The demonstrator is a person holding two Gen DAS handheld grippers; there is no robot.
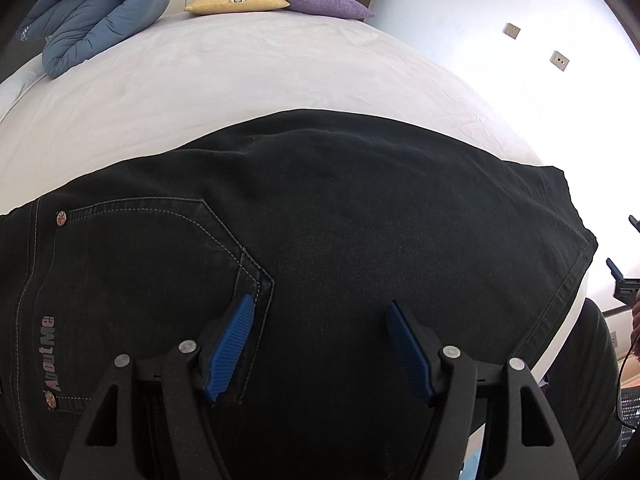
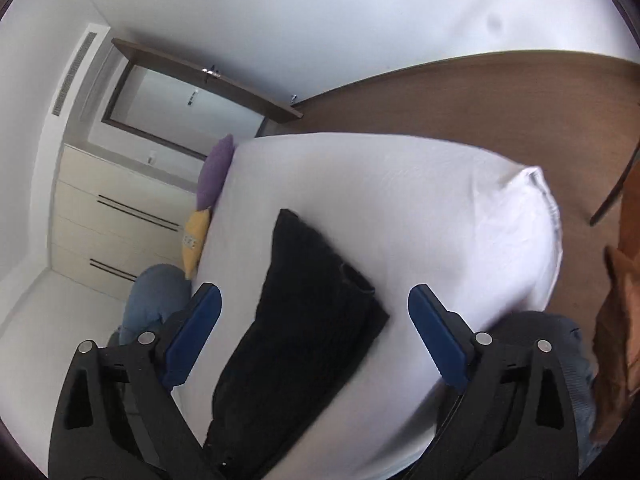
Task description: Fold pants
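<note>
Black jeans lie flat on the white bed, folded lengthwise, with a stitched back pocket and an "AboutMe" label toward the left in the left wrist view. My left gripper hovers close over them near the pocket's corner, open, its blue pads apart with nothing pinched. In the right wrist view the jeans run as a dark strip from the bottom up the bed, their hem end nearest the far side. My right gripper stands wide open above that strip, not touching it.
The white bed sheet stretches beyond the jeans. A rolled blue duvet, a yellow pillow and a purple pillow sit at the head. A cream drawer unit and brown wooden floor border the bed.
</note>
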